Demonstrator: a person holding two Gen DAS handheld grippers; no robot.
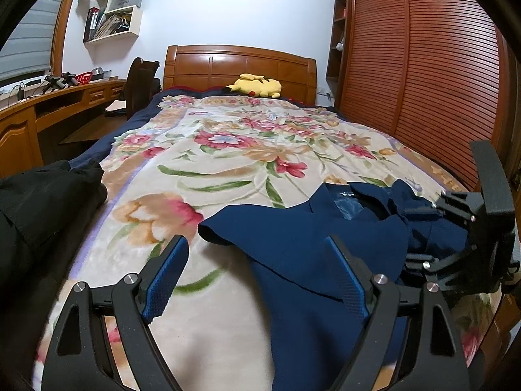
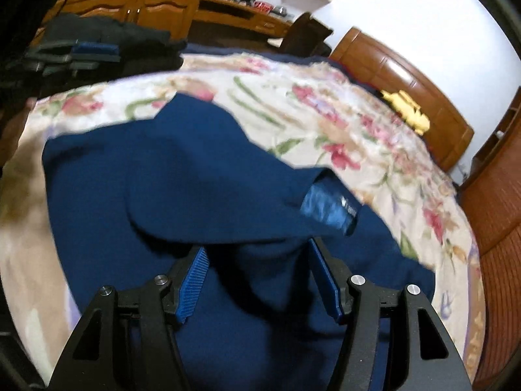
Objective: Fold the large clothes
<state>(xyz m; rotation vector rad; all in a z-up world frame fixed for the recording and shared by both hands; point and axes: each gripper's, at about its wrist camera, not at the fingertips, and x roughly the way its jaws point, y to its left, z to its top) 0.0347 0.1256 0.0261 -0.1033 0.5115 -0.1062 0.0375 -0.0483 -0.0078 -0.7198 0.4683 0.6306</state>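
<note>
A navy blue jacket (image 1: 302, 251) lies partly folded on the floral blanket (image 1: 208, 163) of the bed, its collar and lining label up. My left gripper (image 1: 257, 260) is open above the jacket's left edge, with the right finger over the cloth. My right gripper (image 2: 257, 267) is open just above the jacket (image 2: 156, 176), a fold of cloth lying over its fingertips. It also shows in the left wrist view (image 1: 472, 228) at the jacket's right side. The left gripper shows far left in the right wrist view (image 2: 78, 55).
A pile of black clothes (image 1: 42, 202) lies at the bed's left edge. A yellow plush toy (image 1: 257, 85) sits by the wooden headboard (image 1: 241, 68). A slatted wardrobe (image 1: 423, 65) stands along the right, a desk (image 1: 49, 110) and chair on the left.
</note>
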